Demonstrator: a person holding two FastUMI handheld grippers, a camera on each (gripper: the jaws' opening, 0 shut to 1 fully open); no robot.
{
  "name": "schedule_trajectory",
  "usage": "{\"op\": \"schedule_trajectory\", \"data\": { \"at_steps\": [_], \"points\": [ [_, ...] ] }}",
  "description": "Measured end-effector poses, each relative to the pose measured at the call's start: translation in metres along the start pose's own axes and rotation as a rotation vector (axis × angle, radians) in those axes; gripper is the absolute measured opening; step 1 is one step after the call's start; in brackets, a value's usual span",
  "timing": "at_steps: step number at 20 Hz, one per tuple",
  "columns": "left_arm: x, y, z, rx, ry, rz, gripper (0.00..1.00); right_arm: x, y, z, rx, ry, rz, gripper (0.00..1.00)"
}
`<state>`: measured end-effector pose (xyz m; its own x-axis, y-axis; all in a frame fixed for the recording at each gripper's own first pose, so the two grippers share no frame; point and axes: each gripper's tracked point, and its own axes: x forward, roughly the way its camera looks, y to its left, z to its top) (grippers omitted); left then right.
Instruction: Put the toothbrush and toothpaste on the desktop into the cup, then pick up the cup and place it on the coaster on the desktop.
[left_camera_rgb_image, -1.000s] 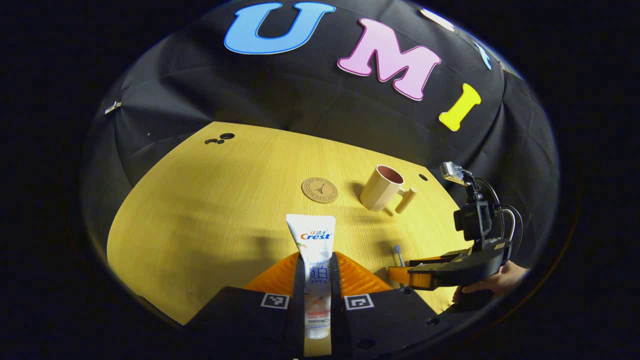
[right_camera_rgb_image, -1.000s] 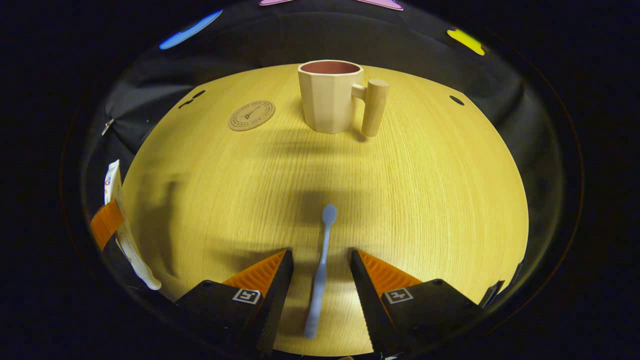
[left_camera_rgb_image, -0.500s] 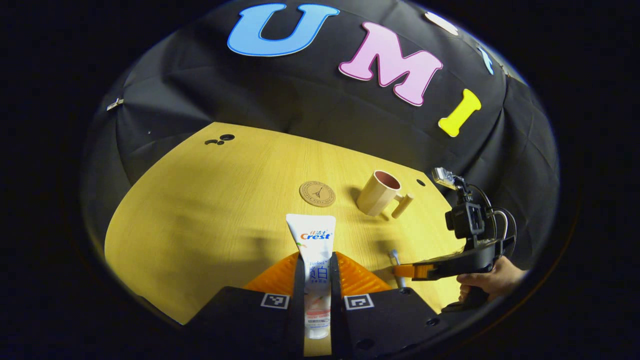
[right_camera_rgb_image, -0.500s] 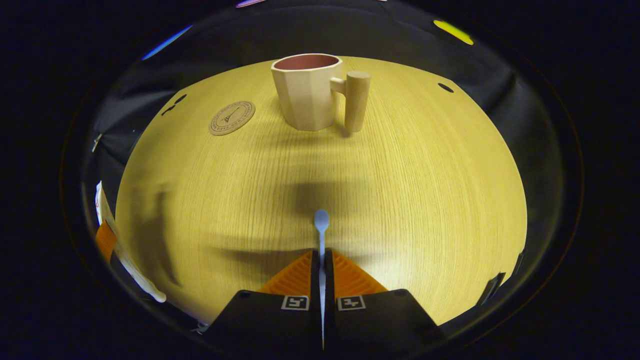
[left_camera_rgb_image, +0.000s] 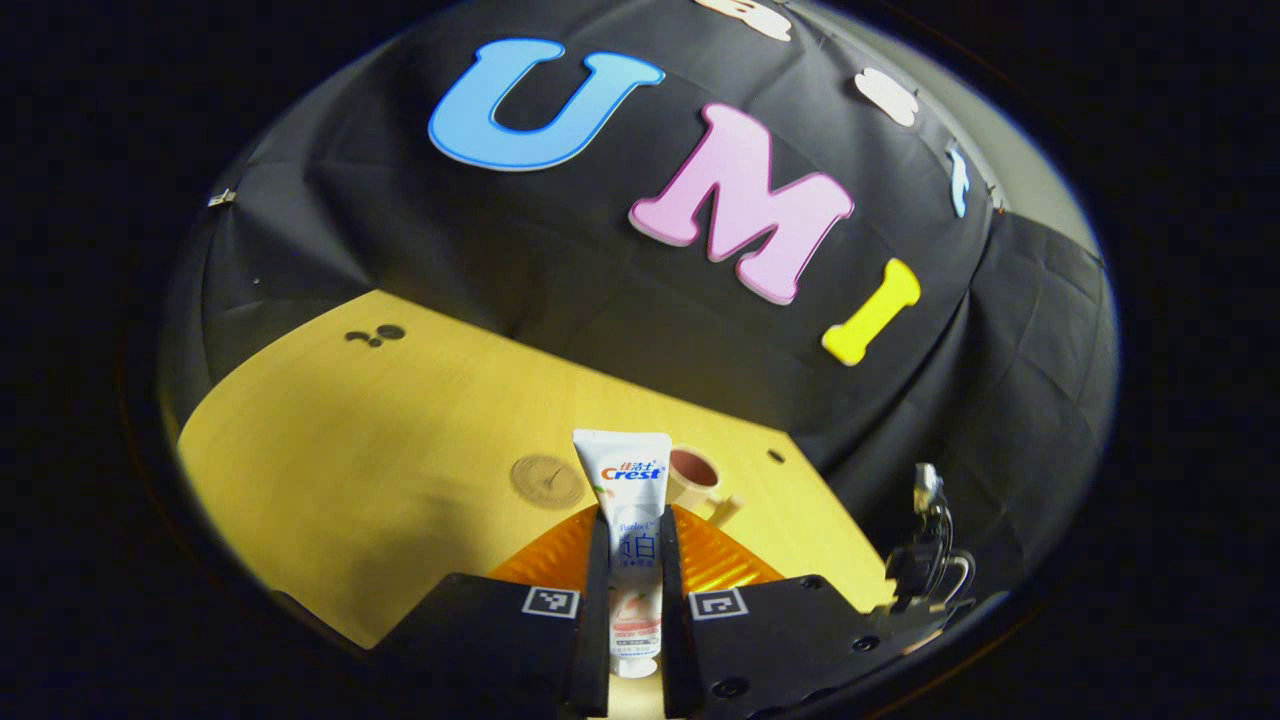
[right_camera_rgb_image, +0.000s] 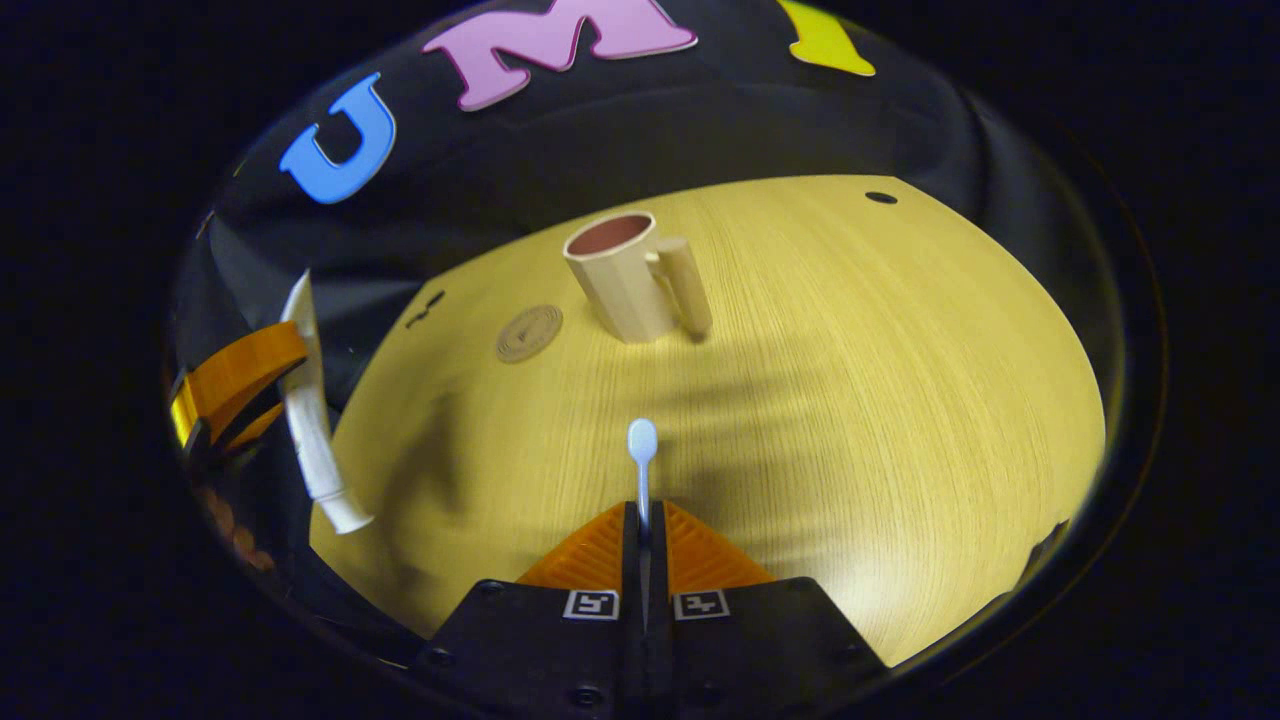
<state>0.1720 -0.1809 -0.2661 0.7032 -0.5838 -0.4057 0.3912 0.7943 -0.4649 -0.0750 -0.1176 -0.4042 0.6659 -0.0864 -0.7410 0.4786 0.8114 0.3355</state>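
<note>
**Toothbrush and toothpaste both gripped and off the desk, cup waiting empty**

The toothbrush (right_camera_rgb_image: 641, 470) sits clamped between the fingers of my right gripper (right_camera_rgb_image: 641, 520), its head sticking out forward above the wooden desktop (right_camera_rgb_image: 850, 420). The toothpaste (left_camera_rgb_image: 630, 540) is pinched upright in my left gripper (left_camera_rgb_image: 630, 560), both fingers pressing its sides, crimped end up and cap toward the camera.

By my reading, both pickups are done. Nothing is in the cup (right_camera_rgb_image: 622, 275) yet: it stands upright on the desk, handle to its right, its reddish inside apparently empty, though I see only part of it. The round coaster (right_camera_rgb_image: 529, 333) lies just beside it, bare. Still to do: drop both items in, then move the cup onto the coaster.

The right gripper view gives me the clear lie of cup and coaster, plus the left gripper holding the tube off to the side. The left gripper view looks higher, mostly at the wall, with the cup half hidden behind the tube, but it catches part of the right gripper's rig at the lower right edge.
</note>
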Motion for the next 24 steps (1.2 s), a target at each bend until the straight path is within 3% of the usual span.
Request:
{"op": "schedule_trajectory", "data": {
  "at_steps": [4,11,13,14,18,24],
  "points": [
    [0.048,-0.037,0.038,-0.014,-0.153,-0.12,0.25,-0.017,0.01,0.044,0.007,-0.198,0.127,0.05],
    [0.143,-0.069,0.068,0.004,-0.334,-0.208,0.25,-0.032,0.017,0.104,0.013,-0.382,0.247,0.05],
    [0.169,-0.071,0.062,0.007,-0.34,-0.211,0.2,-0.032,0.011,0.115,0.027,-0.414,0.256,0.05],
    [0.182,-0.071,0.056,0.009,-0.337,-0.208,0.25,-0.032,0.007,0.122,0.039,-0.429,0.26,0.05],
    [0.217,-0.063,0.028,0.037,-0.309,-0.183,0.25,-0.028,-0.003,0.142,0.067,-0.469,0.26,0.05],
    [0.231,-0.05,-0.019,0.094,-0.224,-0.145,0.3,-0.023,-0.013,0.15,0.069,-0.483,0.256,0.05]
  ]
}}
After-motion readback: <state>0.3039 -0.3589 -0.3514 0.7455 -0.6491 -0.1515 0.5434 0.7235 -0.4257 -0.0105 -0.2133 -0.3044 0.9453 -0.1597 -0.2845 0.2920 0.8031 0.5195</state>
